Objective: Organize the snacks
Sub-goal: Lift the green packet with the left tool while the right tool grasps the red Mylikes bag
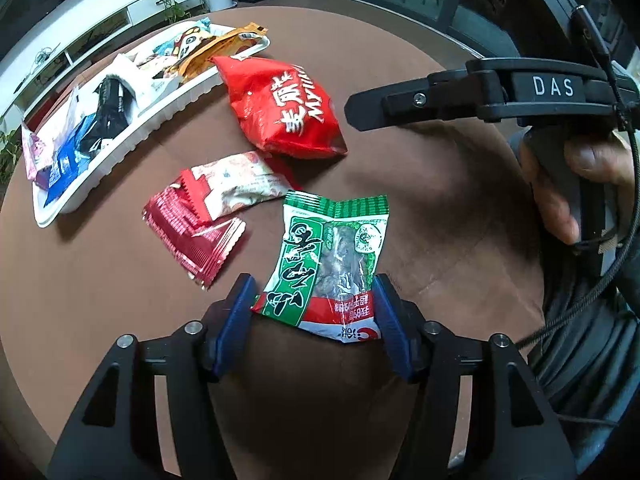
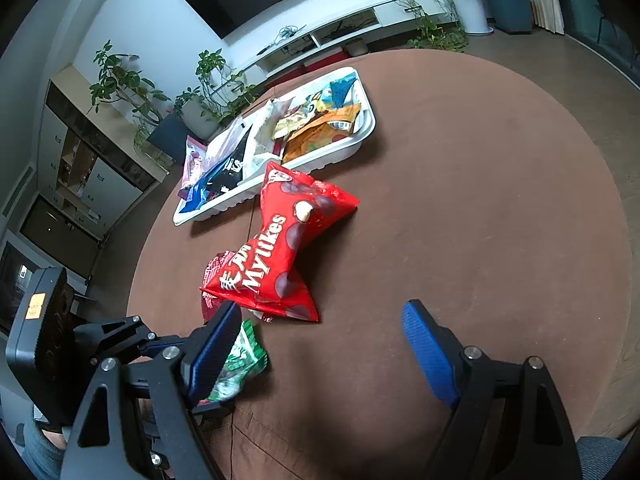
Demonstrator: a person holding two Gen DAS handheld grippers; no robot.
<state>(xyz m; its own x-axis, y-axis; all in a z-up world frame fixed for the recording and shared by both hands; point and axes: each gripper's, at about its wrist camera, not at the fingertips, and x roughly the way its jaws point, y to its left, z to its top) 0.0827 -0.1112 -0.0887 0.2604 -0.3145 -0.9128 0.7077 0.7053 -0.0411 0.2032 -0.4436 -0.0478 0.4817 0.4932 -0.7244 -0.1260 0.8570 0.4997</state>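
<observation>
A round brown table (image 1: 440, 152) carries everything. At its far left edge sits a white tray (image 1: 132, 136) packed with mixed snack packets. Just right of the tray, touching its near rim, lies a puffy red Mylikes bag (image 1: 288, 108). Nearer the front edge, a red-and-white wrapper (image 1: 232, 188) overlaps a ridged red packet (image 1: 192, 236). To their right lies a green packet (image 1: 332, 256) with a clear window. The left gripper (image 1: 316, 304) has its blue pads on either side of this packet's near end, pinching it. Further right, the right gripper (image 2: 320, 348) hovers above the table toward its right side, its blue fingers (image 2: 428, 352) spread wide apart with nothing between them, the Mylikes bag just ahead.
</observation>
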